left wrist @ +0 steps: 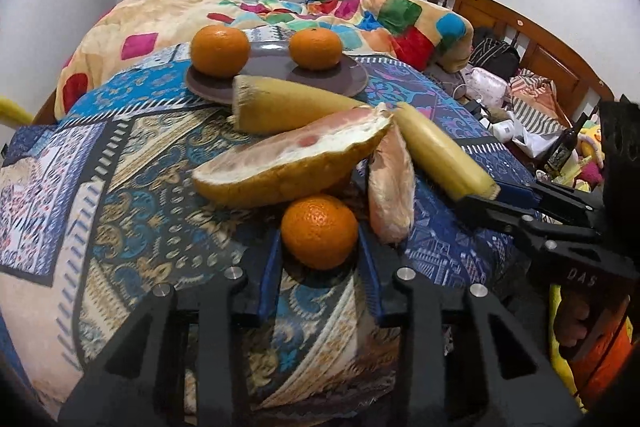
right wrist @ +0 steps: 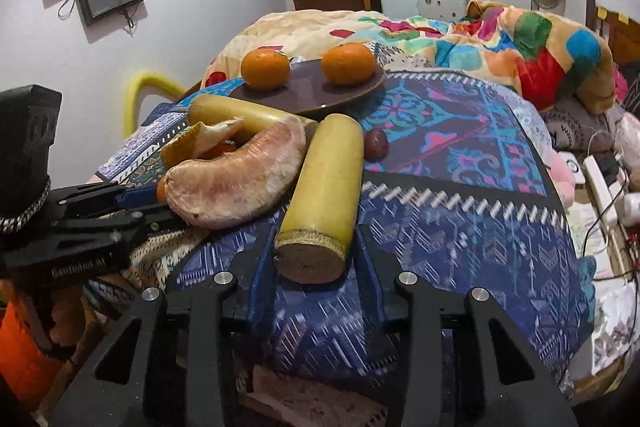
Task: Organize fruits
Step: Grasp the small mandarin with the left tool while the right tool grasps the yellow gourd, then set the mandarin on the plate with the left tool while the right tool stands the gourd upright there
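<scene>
Patterned cloth [left wrist: 120,163] carries plate [left wrist: 352,83], 2 cane pcs [right wrist: 324,183], pomelo pcs [left wrist: 288,159], orange [left wrist: 319,231].

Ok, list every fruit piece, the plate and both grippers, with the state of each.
left gripper: shut on near orange
near orange: whole, gripped, on cloth
right gripper: shut on near cane piece
near cane piece: lying, cut end gripped
far cane piece: lying against plate
plate: upright, holds two oranges
two oranges: whole, apart
pomelo wedge: rind on, cut open
peeled pomelo segment: lying on cloth

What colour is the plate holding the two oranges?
Dark brownish purple; the plate shows best in the left wrist view.
</scene>
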